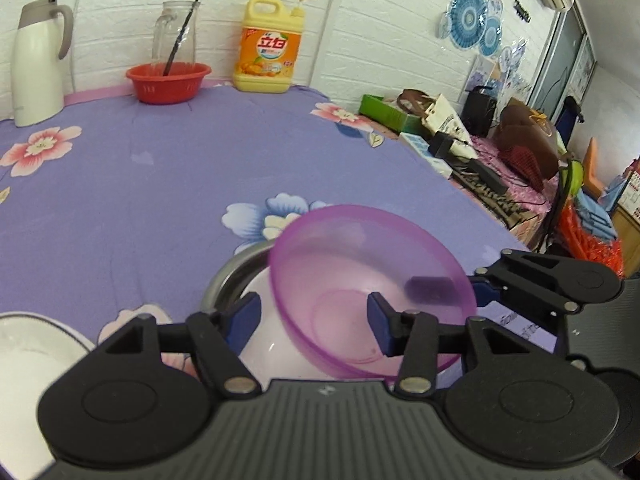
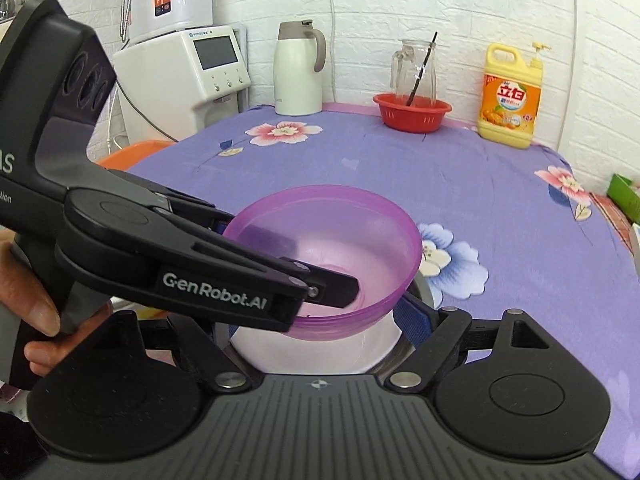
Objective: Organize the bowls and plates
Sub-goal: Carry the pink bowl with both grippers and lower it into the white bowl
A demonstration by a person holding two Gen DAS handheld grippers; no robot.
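left gripper [image 1: 312,308] open, astride purple bowl [image 1: 360,248] wall, not pinching. right gripper [image 1: 460,290]: grip unclear. i should withdraw straight back, letting it settle into the white bowl [image 2: 320,354] beneath.

My left gripper [image 2: 332,276]: black arms, blue pads, silver rivets, white "GenRobot.AI" lettering. My right gripper [image 1: 476,286]: same black, ribbed grey base.

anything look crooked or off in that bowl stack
Yes: the purple bowl sits tilted in the white bowl, which rests in a metal bowl; it is not nested flat. The left gripper has one finger inside it. Nothing looks spilled or broken.
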